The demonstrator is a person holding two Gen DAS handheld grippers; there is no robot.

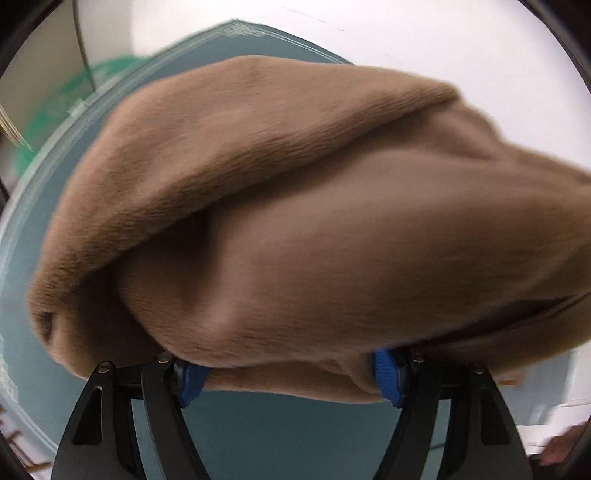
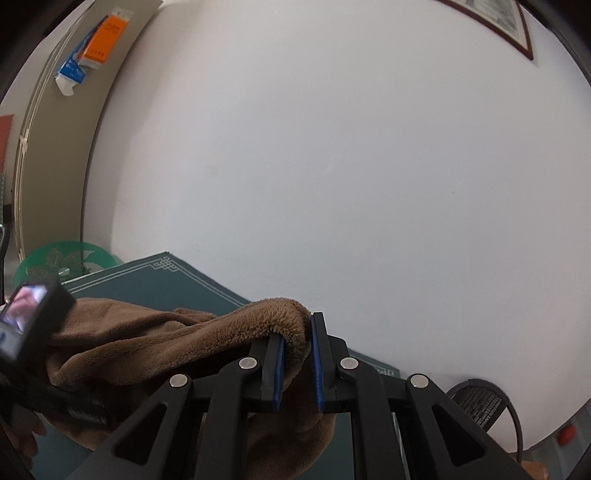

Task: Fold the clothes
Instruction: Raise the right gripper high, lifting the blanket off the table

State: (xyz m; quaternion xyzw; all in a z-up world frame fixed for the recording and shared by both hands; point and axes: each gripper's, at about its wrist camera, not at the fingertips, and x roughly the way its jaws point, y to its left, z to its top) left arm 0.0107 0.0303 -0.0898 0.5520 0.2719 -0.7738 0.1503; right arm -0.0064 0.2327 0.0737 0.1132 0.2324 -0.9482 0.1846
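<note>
Brown garment [image 1: 295,221] fills view — table [image 1: 258,432] seemingly beneath.

**Brown fleece over a teal, white-bordered cloth**

The garment [image 1: 295,206] is a plain camel brown with a fuzzy, unpatterned pile; in the right wrist view it [image 2: 192,343] reads a slightly darker brown. Under it the table cover [image 1: 266,435] is dull teal, edged with thin pale lines and a white knot-like corner motif [image 2: 166,266]. Both grippers [image 1: 291,380] [image 2: 298,363] have black frames, silver screw heads and bright blue pads [image 2: 317,365]. At the left of both frames sits a green openwork object [image 2: 62,262] with a leaf-like pattern. The wall [image 2: 332,166] is plain white. An orange and blue packet [image 2: 92,48] shows upper left, and a dark red-brown picture frame [image 2: 517,35] upper right.
</note>
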